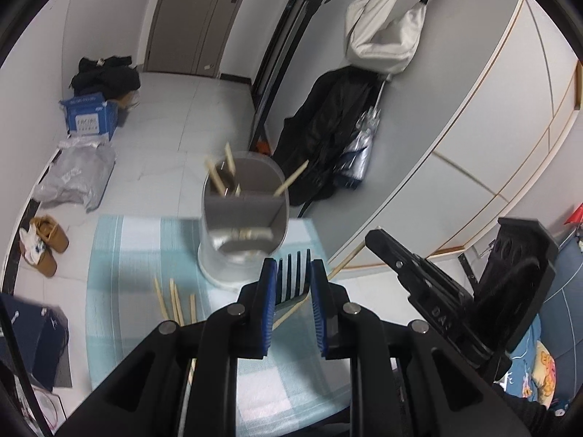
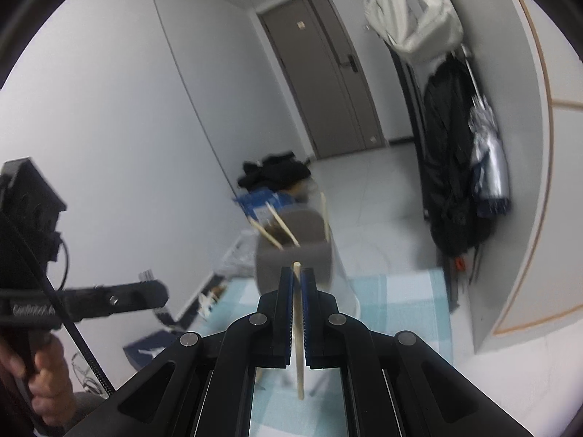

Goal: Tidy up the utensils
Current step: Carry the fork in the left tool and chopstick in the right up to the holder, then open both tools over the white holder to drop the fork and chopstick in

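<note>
A: What surface and room are seen?

B: A pale blue and white checked cloth (image 1: 145,240) is spread over the table. Beyond it, light floor tiles, a grey door (image 2: 328,73), a blue cardboard box (image 1: 91,116) and dark coats hung on the wall (image 1: 324,127) are shown.

A: How are the utensils placed?

B: A grey divided cylindrical holder (image 1: 244,218) is stood on the cloth, with wooden chopsticks (image 1: 218,178) leaning in its far compartments. More loose chopsticks (image 1: 175,300) are left lying on the cloth, near the holder's base.

A: And the grippers?

B: A black-tined fork (image 1: 293,276) is clamped in the left gripper (image 1: 292,273). A single wooden chopstick (image 2: 298,327) is pinched upright in the right gripper (image 2: 298,284).
</note>
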`<state>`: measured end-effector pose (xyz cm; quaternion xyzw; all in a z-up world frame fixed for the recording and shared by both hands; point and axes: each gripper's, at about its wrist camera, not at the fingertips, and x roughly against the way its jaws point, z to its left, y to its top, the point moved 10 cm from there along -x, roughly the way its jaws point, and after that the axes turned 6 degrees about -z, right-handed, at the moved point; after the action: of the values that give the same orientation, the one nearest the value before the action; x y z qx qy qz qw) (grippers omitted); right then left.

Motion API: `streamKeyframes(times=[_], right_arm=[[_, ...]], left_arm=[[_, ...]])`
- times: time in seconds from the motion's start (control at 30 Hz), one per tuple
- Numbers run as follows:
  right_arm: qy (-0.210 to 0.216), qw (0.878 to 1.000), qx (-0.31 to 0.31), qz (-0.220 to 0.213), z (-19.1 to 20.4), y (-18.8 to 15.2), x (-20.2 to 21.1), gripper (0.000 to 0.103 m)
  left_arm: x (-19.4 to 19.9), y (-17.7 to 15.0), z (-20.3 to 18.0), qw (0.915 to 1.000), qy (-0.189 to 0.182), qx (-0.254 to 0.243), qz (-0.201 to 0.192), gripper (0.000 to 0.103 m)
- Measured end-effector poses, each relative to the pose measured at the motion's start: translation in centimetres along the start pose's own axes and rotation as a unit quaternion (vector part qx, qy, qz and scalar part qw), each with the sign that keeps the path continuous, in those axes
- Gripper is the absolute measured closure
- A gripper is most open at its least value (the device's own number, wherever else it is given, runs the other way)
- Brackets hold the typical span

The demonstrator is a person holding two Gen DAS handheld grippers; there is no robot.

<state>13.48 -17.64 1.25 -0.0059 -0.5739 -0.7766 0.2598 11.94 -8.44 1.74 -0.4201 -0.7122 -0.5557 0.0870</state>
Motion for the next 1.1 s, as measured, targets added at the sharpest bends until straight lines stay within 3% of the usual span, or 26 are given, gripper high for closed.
streamKeyframes(times=[0.4, 0.57, 0.77, 1.1], right_arm=[[0.020, 0.997, 0.031, -0.066, 2.4, 12.0, -0.9, 0.099], [0.021, 0.996, 0.030, -0.080, 2.1, 14.9, -3.0, 0.099], [0.012, 0.995, 0.049, -0.085, 1.3, 15.8, -6.1, 0.099], [0.005, 0.998, 0.051, -0.040, -1.1, 13.7, -10.4, 0.099]], left_arm=[[0.1, 9.8, -0.5, 0.9986, -0.026, 0.003, -0.045, 0.089], [-1.1, 12.2, 0.0, 0.9982, -0.028, 0.002, -0.053, 0.089], [-3.6, 12.7, 1.3, 0.9988, -0.025, -0.001, -0.043, 0.089], [-7.4, 9.9, 3.5, 0.9991, -0.042, 0.005, 0.004, 0.089]])
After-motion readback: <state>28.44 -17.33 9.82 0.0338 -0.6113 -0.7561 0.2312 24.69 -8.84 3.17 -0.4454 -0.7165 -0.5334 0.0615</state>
